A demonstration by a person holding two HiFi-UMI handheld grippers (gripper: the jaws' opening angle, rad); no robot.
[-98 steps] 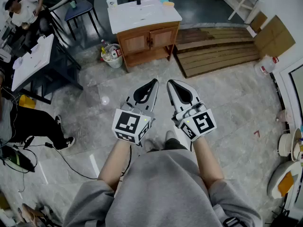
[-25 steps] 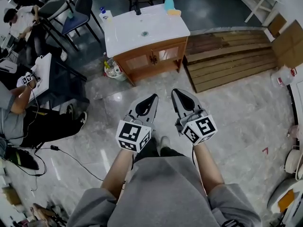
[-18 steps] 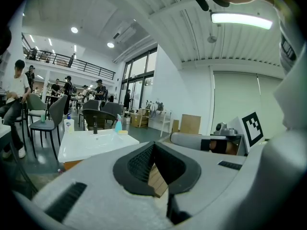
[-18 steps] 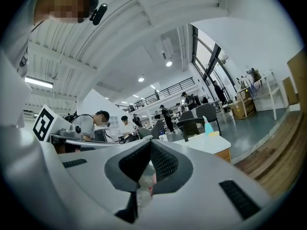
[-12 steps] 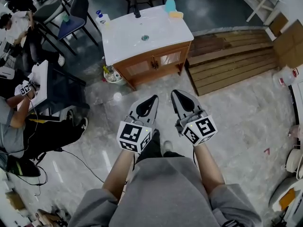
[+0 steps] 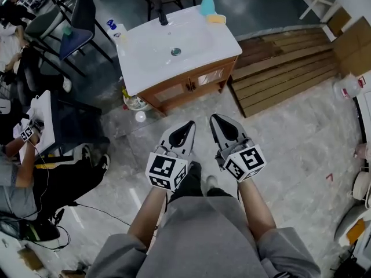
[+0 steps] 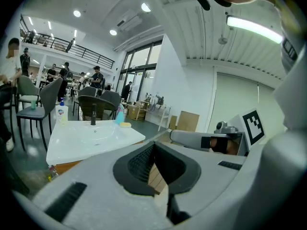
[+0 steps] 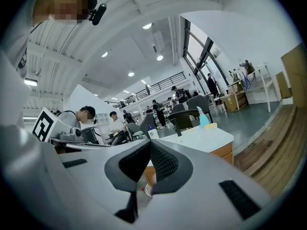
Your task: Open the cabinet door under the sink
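Floor (image 6: 290,138): pale stone tiles are seen under everything in the head view.
Planks (image 6: 278,62): a wooden stack is laid flat on the floor at 2 o'clock from the grippers, just beside the cabinet's right end.
Person (image 6: 23,172): a seated figure is seen at 9 o'clock, well apart from the cabinet.
Cabinet (image 6: 229,68): the brown wooden unit is stood at 12 o'clock from the grippers, apart from both.
Sink (image 6: 139,68): the white basin top is carried on the cabinet.
Doors (image 6: 174,91): two are seen on the front below the sink, both closed, the handles met at the middle.
Left gripper (image 6: 189,124): it is held low over the floor and pointed at 12 o'clock; the jaws are pressed together at the tips, with nothing pinched (image 7: 153,145).
Right gripper (image 6: 214,119): it is held just beside the left one and pointed the same way; the jaws are likewise closed on nothing (image 8: 149,143).
Bin (image 6: 134,102): it is set on the floor at 11 o'clock, touching or just beside the cabinet's left end.
Bottle (image 6: 207,4): a blue one is stood upright at the sink's far right corner.
Tap (image 6: 163,17): a dark one is fixed at the far rim.
Sponge (image 6: 217,19): a yellow one is laid just beside the bottle.
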